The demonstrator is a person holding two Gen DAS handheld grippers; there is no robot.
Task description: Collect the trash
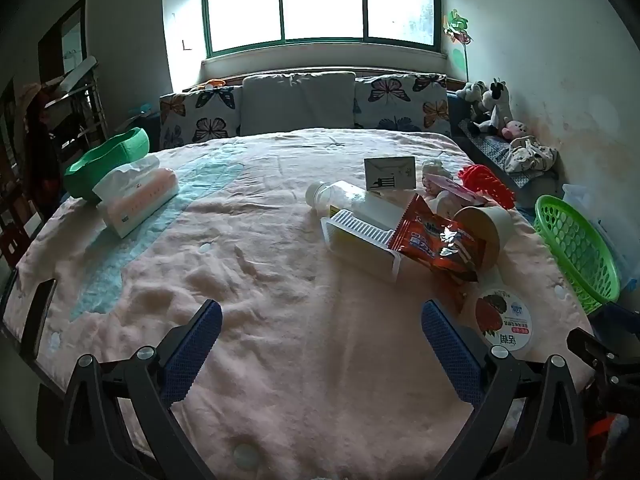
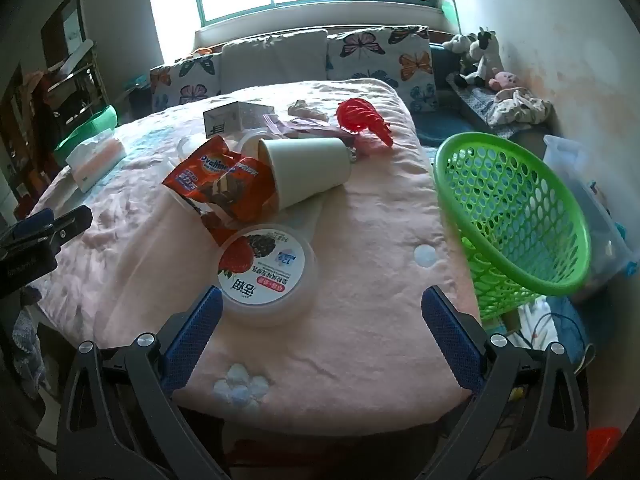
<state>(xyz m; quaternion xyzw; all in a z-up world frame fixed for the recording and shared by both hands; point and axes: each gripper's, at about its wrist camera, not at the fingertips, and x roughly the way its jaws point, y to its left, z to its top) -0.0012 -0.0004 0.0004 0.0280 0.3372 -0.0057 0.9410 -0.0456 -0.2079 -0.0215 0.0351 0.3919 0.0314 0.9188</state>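
Fig.: Trash on bed, both tongs open, empty.
Tub (image 2: 269,273) lay just beyond right tongs (image 2: 320,320), nearer than left tongs (image 1: 322,330); basket (image 2: 516,216) to right.

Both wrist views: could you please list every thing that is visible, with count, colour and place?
yogurt tub: 1, pale pink with fruit label, near bed edge, closest to right gripper
paper cup: 1, cream, lying on its side mid-bed
snack wrapper: 1, orange-red, left of cup
plastic bottle: 1, clear, lying behind wrapper
white box: 1, ribbed, under wrapper
small carton: 1, white, behind pile
red plastic piece: 1, far side of pile
laundry basket: 1, green, tilted off the bed's right edge
tissue pack: 1, pink-white, left on bed
green bowl: 1, behind tissues
blanket: 1, pink
left gripper: open, empty
right gripper: open, empty
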